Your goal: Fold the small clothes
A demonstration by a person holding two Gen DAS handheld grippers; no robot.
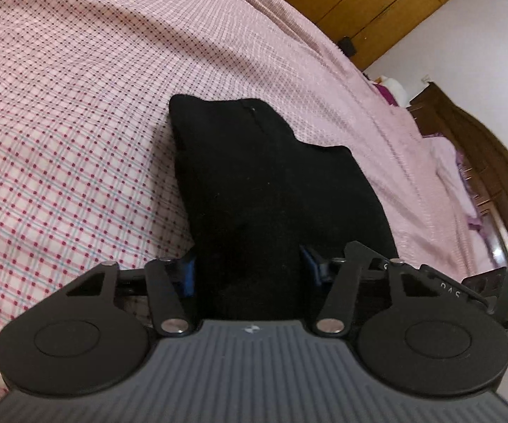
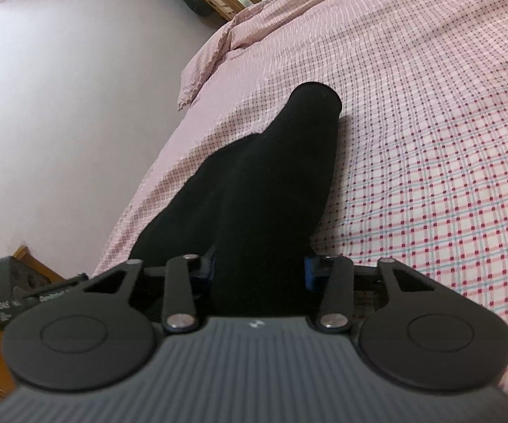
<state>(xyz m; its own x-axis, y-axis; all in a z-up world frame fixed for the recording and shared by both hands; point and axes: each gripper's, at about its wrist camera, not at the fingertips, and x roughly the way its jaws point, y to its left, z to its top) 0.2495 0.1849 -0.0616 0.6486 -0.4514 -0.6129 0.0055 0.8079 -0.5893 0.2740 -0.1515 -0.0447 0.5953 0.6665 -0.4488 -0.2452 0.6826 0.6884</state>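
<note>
The left gripper (image 1: 248,268) pinches one end of a black sock (image 1: 254,183), with its blue pads (image 1: 189,276) pressed on the cloth from both sides. The right gripper (image 2: 259,268) pinches a black sock (image 2: 271,183) too, and its blue pads (image 2: 309,271) squeeze the cloth. I cannot tell if it is the same sock. In each view the sock reaches away from the gripper, out over the bed. Its far end lies on the pink checked sheet (image 1: 60,141). In the right wrist view the far end is round, like a toe. Far off on the right of the left wrist view stands a brown wooden cupboard (image 1: 377,3). On the left of the right wrist view there is a plain pale wall (image 2: 60,105).
</note>
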